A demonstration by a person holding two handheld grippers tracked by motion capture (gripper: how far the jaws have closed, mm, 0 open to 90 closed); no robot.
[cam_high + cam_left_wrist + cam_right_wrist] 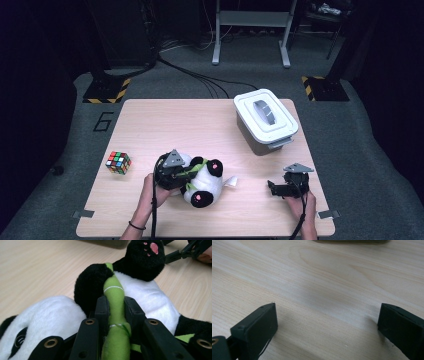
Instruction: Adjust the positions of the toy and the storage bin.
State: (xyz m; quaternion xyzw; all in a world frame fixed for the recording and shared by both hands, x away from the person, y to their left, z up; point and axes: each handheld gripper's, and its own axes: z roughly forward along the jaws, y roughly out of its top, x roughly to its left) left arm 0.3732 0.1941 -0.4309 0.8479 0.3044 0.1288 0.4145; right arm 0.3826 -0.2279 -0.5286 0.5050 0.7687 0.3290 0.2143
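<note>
Claw, left (116, 307), clamps panda's green stalk (115, 295); rt claw (325, 322) open.

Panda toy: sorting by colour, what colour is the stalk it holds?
Green stalk, clearest in the left gripper view.

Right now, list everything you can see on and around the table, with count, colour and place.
Plush panda: one, black and white, near edge of table, lying down.
Bamboo stalk: one, green, on the panda.
Puzzle cube: one, multicoloured, left edge.
Lidded bin: one, white lid, far right corner.
Floor number 6: one, black, left of table.
Left gripper: one, black, shut on the bamboo stalk.
Right gripper: one, black, open above bare wood, near right.
</note>
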